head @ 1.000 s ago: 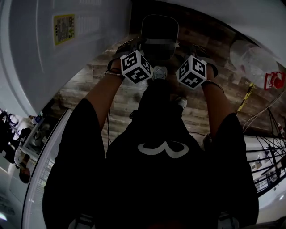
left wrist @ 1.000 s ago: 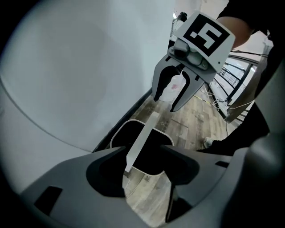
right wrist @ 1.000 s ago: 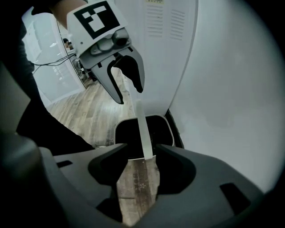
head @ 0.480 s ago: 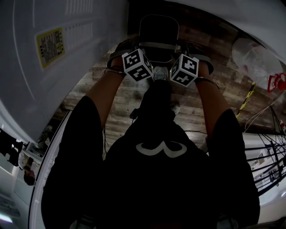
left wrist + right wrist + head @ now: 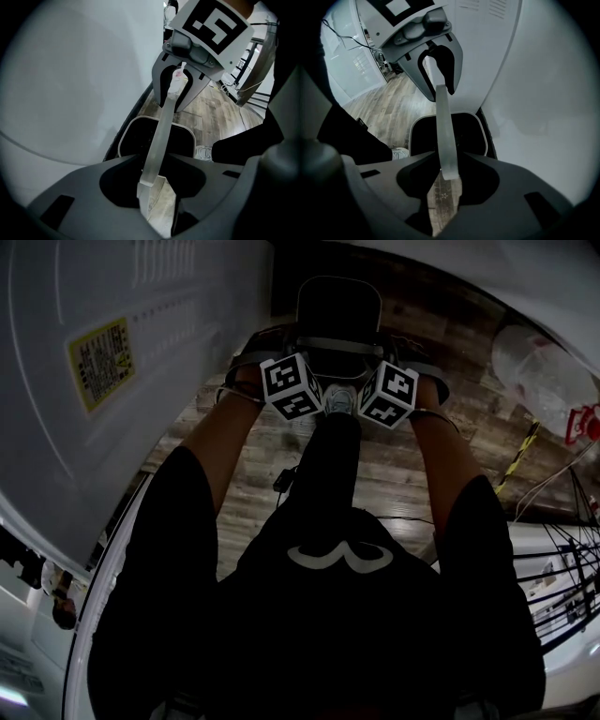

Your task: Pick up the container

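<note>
A dark container [image 5: 337, 306] with a pale rim stands on the wood floor beside a white cabinet. Its grey strap handle [image 5: 339, 346] is raised over the opening. In the left gripper view the handle [image 5: 157, 136] runs from my left gripper [image 5: 154, 161] up to my right gripper [image 5: 172, 107]. In the right gripper view it [image 5: 443, 136] runs from my right gripper [image 5: 445, 161] to my left gripper [image 5: 442, 93]. Both sets of jaws have just been closing, and each now presses on one end of the handle. The container [image 5: 423, 136] sits below.
The white cabinet [image 5: 112, 409] with a yellow label [image 5: 100, 351] stands close on the left. A pale shoe [image 5: 339, 399] is near the container. A clear plastic bag [image 5: 544, 362] lies at the right, and cables and a rack [image 5: 562, 568] are further right.
Both marker cubes have drawn closer together and sunk toward the container. The grippers now sit at the handle's two ends.
</note>
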